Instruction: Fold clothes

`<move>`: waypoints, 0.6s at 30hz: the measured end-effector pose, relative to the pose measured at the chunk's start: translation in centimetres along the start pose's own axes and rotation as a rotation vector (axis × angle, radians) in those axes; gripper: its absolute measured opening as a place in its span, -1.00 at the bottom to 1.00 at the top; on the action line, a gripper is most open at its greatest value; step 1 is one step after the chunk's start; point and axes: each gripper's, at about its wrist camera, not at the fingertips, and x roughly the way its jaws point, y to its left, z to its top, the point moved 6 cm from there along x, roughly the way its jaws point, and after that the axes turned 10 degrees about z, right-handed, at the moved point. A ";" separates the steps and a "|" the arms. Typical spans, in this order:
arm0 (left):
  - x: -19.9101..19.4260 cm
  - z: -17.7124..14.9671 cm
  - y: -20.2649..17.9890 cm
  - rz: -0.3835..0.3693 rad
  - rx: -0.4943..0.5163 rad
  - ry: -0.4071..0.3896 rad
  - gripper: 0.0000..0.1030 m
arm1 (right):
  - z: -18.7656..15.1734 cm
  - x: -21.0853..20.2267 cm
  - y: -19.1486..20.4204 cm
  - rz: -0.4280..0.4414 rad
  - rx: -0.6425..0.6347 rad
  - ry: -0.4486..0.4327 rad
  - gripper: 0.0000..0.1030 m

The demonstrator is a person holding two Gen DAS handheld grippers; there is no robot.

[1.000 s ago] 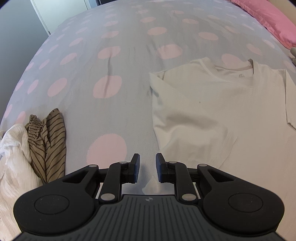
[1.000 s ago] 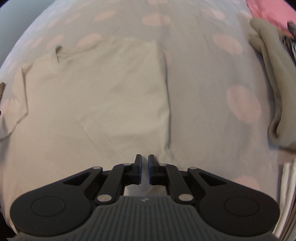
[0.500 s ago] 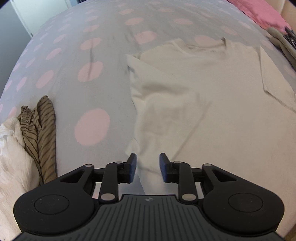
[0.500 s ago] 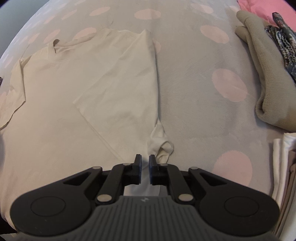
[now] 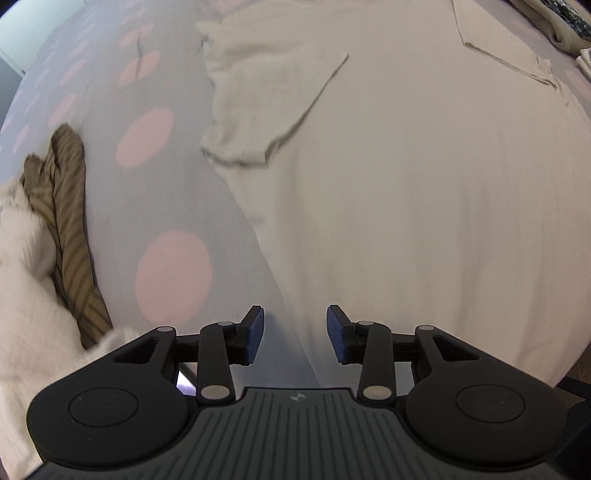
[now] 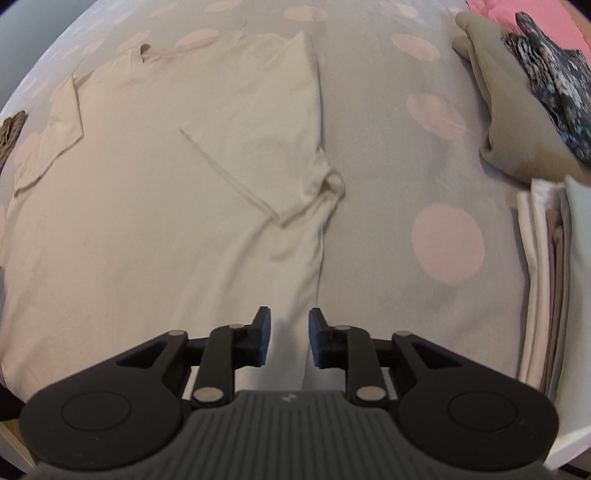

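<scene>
A cream T-shirt [image 5: 406, 192] lies flat on the grey bedspread with pink dots [image 5: 170, 269], both short sleeves folded inward over the body. It also shows in the right wrist view [image 6: 166, 206]. My left gripper [image 5: 295, 334] is open and empty, low over the shirt's left side edge near the hem. My right gripper [image 6: 290, 336] is open and empty, low over the shirt's right side edge near the hem.
A brown striped garment [image 5: 70, 221] and a white garment [image 5: 22, 266] lie at the left. A stack of folded light clothes [image 6: 546, 280], an olive garment [image 6: 517, 110] with a dark patterned one [image 6: 554, 70] on it, and a pink pillow [image 6: 546, 18] lie at the right.
Both grippers drew back toward the shirt's hem and opened wider. The right gripper, nearly shut a second ago, has let go of the right sleeve, which now lies folded on the body.
</scene>
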 end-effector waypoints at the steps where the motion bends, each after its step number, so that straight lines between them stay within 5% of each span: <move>1: 0.0 -0.5 -0.2 0.000 -0.002 0.007 -0.32 | -0.7 0.1 -0.1 -0.005 0.000 0.011 -0.44; 18: -0.2 -6.8 -2.4 0.013 0.074 0.129 -0.25 | -9.1 2.1 0.4 0.029 -0.038 0.176 -0.23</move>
